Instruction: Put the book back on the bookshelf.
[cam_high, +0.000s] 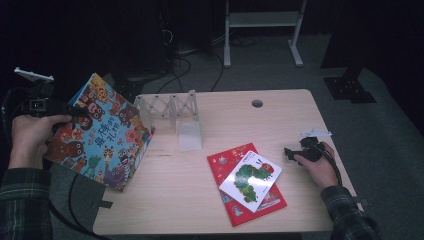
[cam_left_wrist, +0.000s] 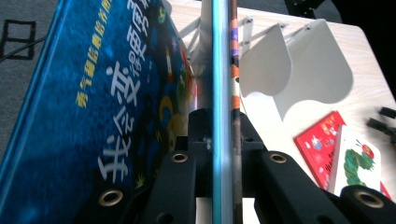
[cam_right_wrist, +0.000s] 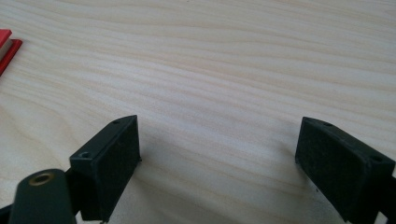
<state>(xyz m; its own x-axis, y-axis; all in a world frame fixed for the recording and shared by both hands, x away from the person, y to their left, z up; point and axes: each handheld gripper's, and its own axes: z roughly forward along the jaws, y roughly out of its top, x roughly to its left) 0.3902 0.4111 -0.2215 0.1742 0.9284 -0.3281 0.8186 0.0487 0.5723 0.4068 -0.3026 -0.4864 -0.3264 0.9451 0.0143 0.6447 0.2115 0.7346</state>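
Note:
A colourful picture book (cam_high: 102, 135) covered in cartoon animals is held tilted in the air over the table's left edge. My left gripper (cam_high: 80, 113) is shut on its upper left edge. In the left gripper view the jaws of the left gripper (cam_left_wrist: 223, 140) clamp the blue book (cam_left_wrist: 116, 93) edge-on. A white folding book rack (cam_high: 172, 107) stands just right of the book. My right gripper (cam_high: 291, 152) rests low at the table's right side. Its jaws (cam_right_wrist: 217, 149) stand wide open over bare wood.
A red book (cam_high: 239, 212) lies flat right of centre with a white caterpillar book (cam_high: 251, 180) on top, just left of the right gripper. The wooden table (cam_high: 175, 200) has a cable hole (cam_high: 257, 103) at the back. Cables and a white frame (cam_high: 260, 20) are on the floor behind.

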